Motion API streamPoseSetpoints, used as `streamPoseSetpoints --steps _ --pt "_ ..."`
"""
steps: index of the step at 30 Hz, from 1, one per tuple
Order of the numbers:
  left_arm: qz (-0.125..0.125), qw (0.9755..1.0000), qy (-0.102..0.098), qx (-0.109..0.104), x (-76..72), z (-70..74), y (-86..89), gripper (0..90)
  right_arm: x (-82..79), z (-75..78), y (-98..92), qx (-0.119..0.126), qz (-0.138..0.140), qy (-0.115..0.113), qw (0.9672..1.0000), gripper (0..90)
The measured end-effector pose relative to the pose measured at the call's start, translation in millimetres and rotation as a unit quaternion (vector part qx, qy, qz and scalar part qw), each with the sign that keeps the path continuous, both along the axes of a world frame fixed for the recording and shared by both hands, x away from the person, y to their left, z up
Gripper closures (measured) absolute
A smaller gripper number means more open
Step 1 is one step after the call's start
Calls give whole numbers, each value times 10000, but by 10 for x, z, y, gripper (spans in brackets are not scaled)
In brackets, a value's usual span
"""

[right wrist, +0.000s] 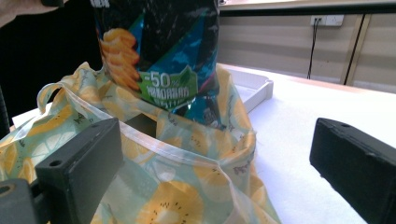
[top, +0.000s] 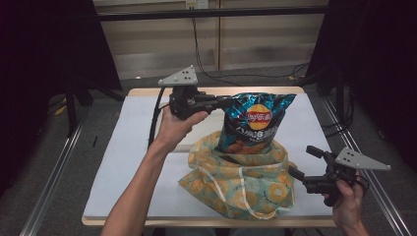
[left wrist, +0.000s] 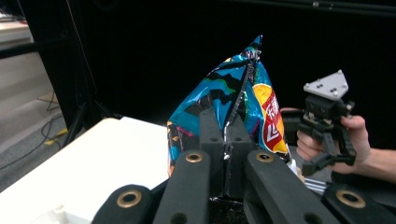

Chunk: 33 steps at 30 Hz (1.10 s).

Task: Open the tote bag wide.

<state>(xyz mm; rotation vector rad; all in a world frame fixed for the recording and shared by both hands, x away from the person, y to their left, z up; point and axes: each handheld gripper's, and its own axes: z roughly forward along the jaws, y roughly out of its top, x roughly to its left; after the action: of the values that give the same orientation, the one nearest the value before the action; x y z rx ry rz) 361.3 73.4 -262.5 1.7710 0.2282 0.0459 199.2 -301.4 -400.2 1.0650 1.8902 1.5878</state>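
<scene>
**Chip bag half in the tote**

The chip bag (top: 255,123) hangs at the centre of the high view, its lower end inside the mouth of the lemon-print tote (top: 241,182), which lies slumped on the white table (top: 123,162). The risk, as I judge it: the soft rim could fold inward and catch the bag's corner, or the thin pinch on the top seam (only a sliver of foil) could slip.

The left gripper (top: 219,102), upper centre, reaches in level from the left, jaws clamped on the bag's top edge. The right gripper (top: 300,164), lower right, points toward the tote with its jaws wide, holding nothing, just beside the fabric.
</scene>
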Motion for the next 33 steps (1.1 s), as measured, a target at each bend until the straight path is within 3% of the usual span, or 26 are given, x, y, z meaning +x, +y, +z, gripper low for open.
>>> streamPoseSetpoints --steps 2,8,20,22,26,33 --pt "21 10000 -37 -70 0 96 22 894 -15 17 -21 90 41 -53 9999 20" --pt "13 9996 -121 -254 21 272 104 893 -14 23 -15 54 41 -54 10000 19" --pt "241 9985 -140 -462 176 512 346 893 3 13 -26 95 116 -45 9999 18" --pt "259 9979 -99 -585 180 560 373 893 4 16 -33 80 86 -40 9999 18" --pt "258 9979 -187 -563 162 603 371 893 8 17 -40 103 94 -39 9999 18" --pt "551 9973 -208 -443 267 597 515 892 3 13 -39 125 158 -35 9998 15"
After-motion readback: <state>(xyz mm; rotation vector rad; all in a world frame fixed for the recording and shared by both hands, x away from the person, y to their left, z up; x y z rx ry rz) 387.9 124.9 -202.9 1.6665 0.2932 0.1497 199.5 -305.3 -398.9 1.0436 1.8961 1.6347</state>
